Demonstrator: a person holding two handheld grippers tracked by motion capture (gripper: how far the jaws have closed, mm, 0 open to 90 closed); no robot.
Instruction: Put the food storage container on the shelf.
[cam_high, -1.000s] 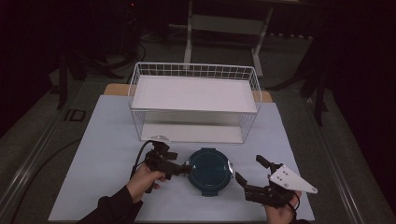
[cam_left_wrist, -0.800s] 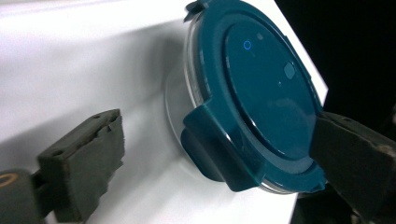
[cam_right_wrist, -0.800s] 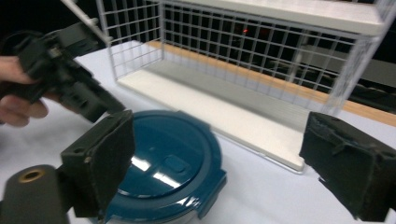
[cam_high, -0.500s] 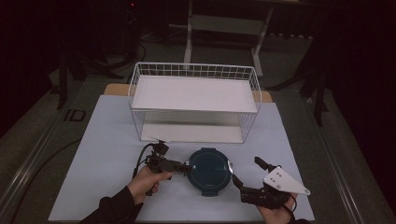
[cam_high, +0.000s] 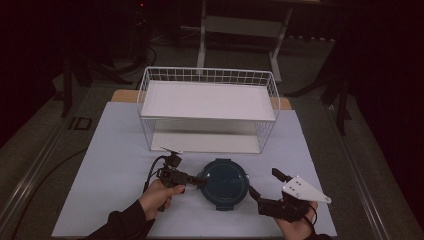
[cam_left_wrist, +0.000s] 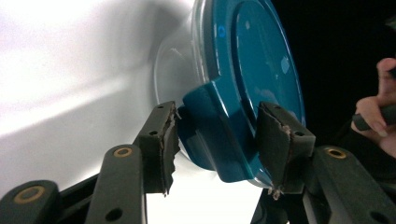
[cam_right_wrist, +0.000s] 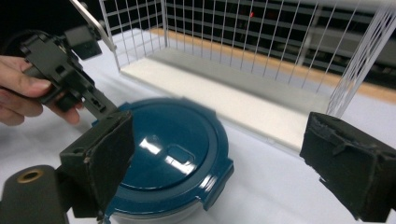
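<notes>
One container clip (cam_left_wrist: 212, 126) between closing left hand-held gripper (cam_left_wrist: 217, 140) jaws, not yet pinched; right hand-held gripper (cam_right_wrist: 224, 158) spread

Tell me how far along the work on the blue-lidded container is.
Early. The container sits on the table in front of the wire rack with its lid on. In hand: the left gripper has been closing its fingers around a lid tab. The right gripper stands open beside it. Whatever follows with the lid is left.

I see 1 round container (cam_high: 224, 184) with a dark teal snap-lock lid (cam_right_wrist: 173, 144), sitting flat and upright on the white counter (cam_high: 115, 160). Its lid is on, and a side latch tab (cam_left_wrist: 212, 126) sticks out toward my left.
</notes>
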